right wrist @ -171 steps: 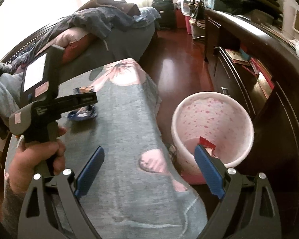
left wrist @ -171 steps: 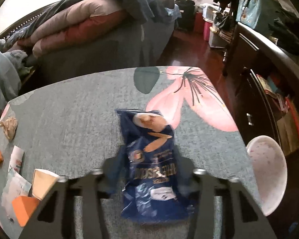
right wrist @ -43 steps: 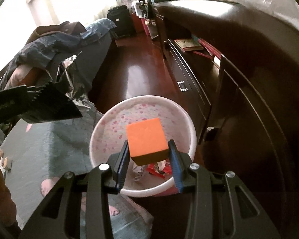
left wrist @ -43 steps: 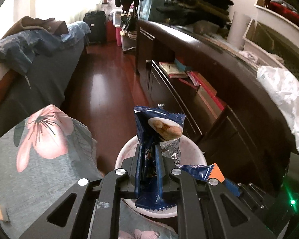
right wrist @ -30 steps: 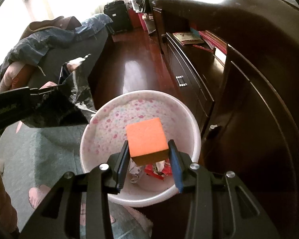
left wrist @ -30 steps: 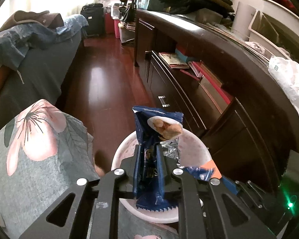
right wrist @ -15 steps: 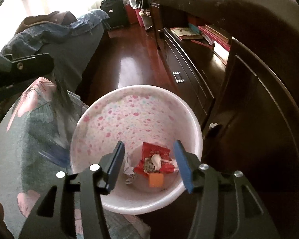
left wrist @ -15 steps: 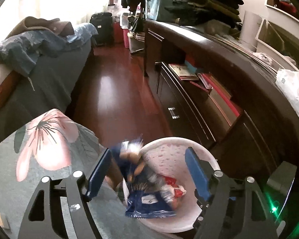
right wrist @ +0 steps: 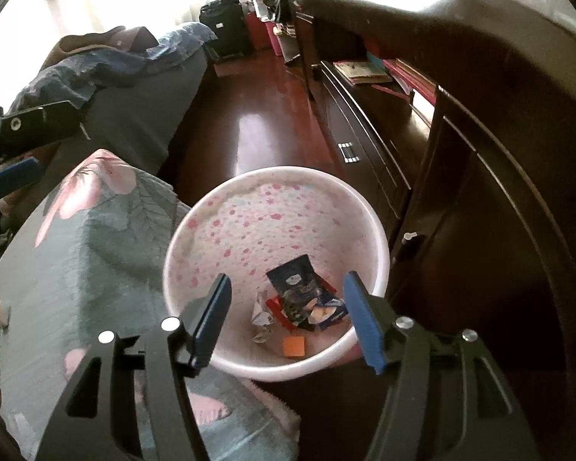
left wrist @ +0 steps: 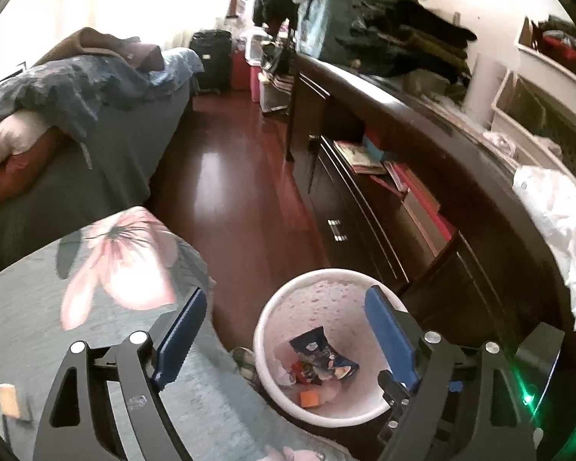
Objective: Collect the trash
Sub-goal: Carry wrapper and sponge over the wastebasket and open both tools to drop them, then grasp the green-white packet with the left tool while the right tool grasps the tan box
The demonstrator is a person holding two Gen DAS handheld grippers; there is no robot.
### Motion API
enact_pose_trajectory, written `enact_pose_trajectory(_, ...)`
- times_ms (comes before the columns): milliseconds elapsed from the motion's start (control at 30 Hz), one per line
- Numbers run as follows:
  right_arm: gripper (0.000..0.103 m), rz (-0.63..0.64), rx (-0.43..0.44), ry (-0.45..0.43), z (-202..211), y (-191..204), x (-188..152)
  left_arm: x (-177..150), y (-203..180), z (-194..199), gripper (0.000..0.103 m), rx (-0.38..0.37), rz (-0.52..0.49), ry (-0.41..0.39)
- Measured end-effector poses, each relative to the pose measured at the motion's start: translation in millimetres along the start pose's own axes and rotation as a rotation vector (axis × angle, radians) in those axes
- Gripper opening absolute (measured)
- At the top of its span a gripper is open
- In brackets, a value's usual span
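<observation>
A white bin with pink spots (right wrist: 368, 230) (left wrist: 326, 280) stands on the floor beside the table. In its bottom lie the blue snack wrapper (right wrist: 301, 292) (left wrist: 320, 355), the orange block (right wrist: 293, 345) (left wrist: 309, 398), a red wrapper (right wrist: 278, 307) and crumpled paper (right wrist: 261, 313). My right gripper (right wrist: 286, 309) hangs above the bin, jaws opening, nothing between them. My left gripper (left wrist: 284, 324) is over the bin's near rim, jaws opening wide and empty. Its blue finger (right wrist: 11, 178) shows at the left edge of the right wrist view.
The table with a grey floral cloth (left wrist: 107, 330) (right wrist: 88, 269) is left of the bin, with small scraps (left wrist: 7, 399) at its left edge. A dark cabinet with shelves (left wrist: 403, 207) runs along the right. A bed (left wrist: 76, 115) is beyond, across a red wood floor (left wrist: 242, 199).
Both grippers let go: the blue wrapper and the orange block fell into the bin. Both pairs of jaws have spread wider, and the left gripper has lifted and drawn back.
</observation>
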State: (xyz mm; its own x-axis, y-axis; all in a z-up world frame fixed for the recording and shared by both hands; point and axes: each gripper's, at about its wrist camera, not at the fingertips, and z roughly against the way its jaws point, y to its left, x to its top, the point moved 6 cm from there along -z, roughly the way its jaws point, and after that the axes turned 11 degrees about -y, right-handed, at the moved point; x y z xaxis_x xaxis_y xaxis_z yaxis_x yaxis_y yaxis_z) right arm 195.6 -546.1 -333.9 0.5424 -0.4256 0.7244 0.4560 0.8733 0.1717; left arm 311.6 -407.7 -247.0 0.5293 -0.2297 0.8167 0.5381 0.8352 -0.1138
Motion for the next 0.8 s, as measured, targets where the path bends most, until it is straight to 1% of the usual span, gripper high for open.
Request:
enact_pose_trajectory(67, 0.064, 0.008, 0.013, -0.007, 8.7, 6.8, 0.4, 1.0, 8.9, 10.4, 0.085, 0.014, 0.012, -0.011)
enact_pose_trajectory(167, 0.068, 0.029, 0.036, -0.02, 24.9, 23.6, 1.7, -1.1, 29.4, 29.4, 0.086, 0.056, 0.036, -0.024)
enact_pose_trajectory(267, 0.074, 0.055, 0.084, -0.032, 41.3, 47.1, 1.5, -9.6, 55.3, 48.7, 0.087, 0.115, 0.061, -0.028)
enact_pose_trajectory(433, 0.08, 0.128, 0.181, -0.037, 65.3, 101.6, -7.2, -31.6, 110.8, 81.9, 0.088, 0.25, 0.107, -0.025)
enact_pose_trajectory(467, 0.081, 0.143, 0.202, -0.035, 68.8, 113.1, -9.9, -37.9, 126.1, 89.7, 0.088, 0.291, 0.115, -0.024)
enact_pose_trajectory(600, 0.081, 0.203, 0.273, -0.014, 77.6, 157.7, -24.3, -59.5, 174.1, 112.6, 0.088, 0.419, 0.128, -0.013)
enact_pose_trajectory(700, 0.081, 0.245, 0.307, 0.002, 81.2, 184.9, -35.1, -77.2, 208.6, 127.9, 0.087, 0.496, 0.145, 0.009)
enact_pose_trajectory(800, 0.081, 0.282, 0.342, 0.015, 86.3, 211.2, -45.0, -96.5, 238.2, 141.1, 0.087, 0.548, 0.164, 0.043)
